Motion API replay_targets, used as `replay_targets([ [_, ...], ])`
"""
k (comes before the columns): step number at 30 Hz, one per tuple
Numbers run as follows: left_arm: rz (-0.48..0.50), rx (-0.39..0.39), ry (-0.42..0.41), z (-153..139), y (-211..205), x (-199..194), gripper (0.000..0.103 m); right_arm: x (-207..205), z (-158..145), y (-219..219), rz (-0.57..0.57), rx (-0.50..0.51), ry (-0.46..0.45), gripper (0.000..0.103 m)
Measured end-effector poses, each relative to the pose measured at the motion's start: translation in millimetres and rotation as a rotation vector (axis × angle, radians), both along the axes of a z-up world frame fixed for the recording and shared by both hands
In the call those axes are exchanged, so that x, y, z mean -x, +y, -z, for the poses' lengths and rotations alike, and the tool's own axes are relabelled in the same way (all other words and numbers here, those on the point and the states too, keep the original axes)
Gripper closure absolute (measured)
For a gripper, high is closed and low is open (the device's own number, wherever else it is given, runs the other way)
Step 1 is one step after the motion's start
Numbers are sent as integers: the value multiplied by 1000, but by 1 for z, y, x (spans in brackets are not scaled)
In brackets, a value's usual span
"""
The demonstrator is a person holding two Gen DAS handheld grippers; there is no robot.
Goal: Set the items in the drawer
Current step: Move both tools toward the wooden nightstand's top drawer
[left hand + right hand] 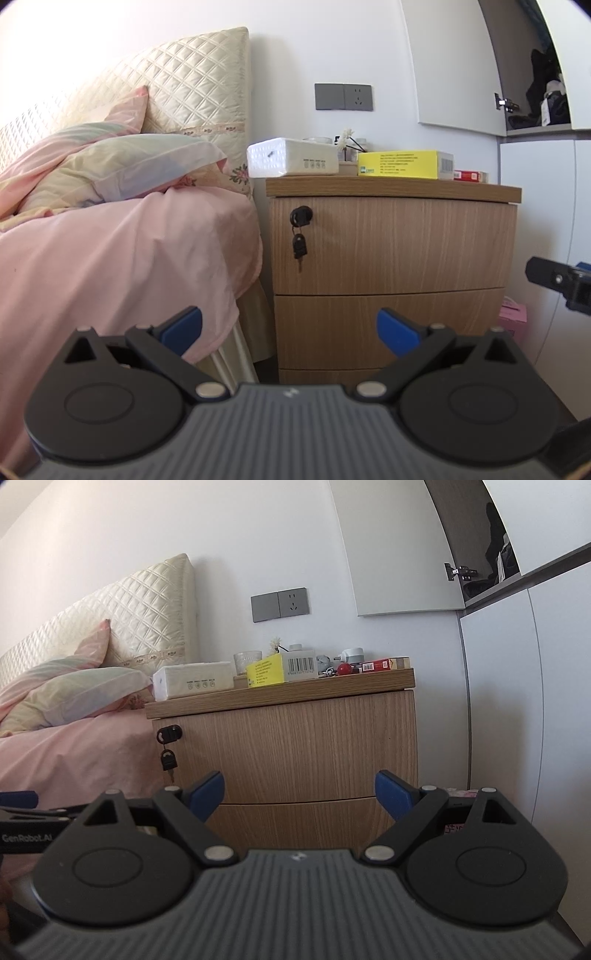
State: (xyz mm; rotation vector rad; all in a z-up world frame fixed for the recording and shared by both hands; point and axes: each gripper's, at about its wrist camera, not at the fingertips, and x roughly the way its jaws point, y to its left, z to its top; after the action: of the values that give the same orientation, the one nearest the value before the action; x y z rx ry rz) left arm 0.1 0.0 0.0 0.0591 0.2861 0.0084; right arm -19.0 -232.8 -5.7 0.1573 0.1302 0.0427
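Both our left hand-held gripper [289, 328] and right hand-held gripper [299, 794] gape empty before the nightstand [295, 746]; its keyed drawer [391, 243] may be locked.

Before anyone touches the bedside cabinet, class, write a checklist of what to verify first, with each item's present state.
1. Left claw open and holding nothing: ok.
2. Right claw open and holding nothing: ok.
3. Top drawer open to receive items: not ok, it is shut.
4. Key present at the lock: ok.
5. Drawer unlocked: cannot tell.
6. Items within sight on the cabinet top, such as the yellow box and tissue pack: ok.
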Motion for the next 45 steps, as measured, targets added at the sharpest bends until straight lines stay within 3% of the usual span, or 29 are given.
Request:
replay_targets([
  [27,-1,3,-5,0,-1,0,0,-1,3,-1,13,-4,9,13],
  [45,21,8,-10,-3,-1,2,0,-7,-5,-13,3,-81,13,13],
])
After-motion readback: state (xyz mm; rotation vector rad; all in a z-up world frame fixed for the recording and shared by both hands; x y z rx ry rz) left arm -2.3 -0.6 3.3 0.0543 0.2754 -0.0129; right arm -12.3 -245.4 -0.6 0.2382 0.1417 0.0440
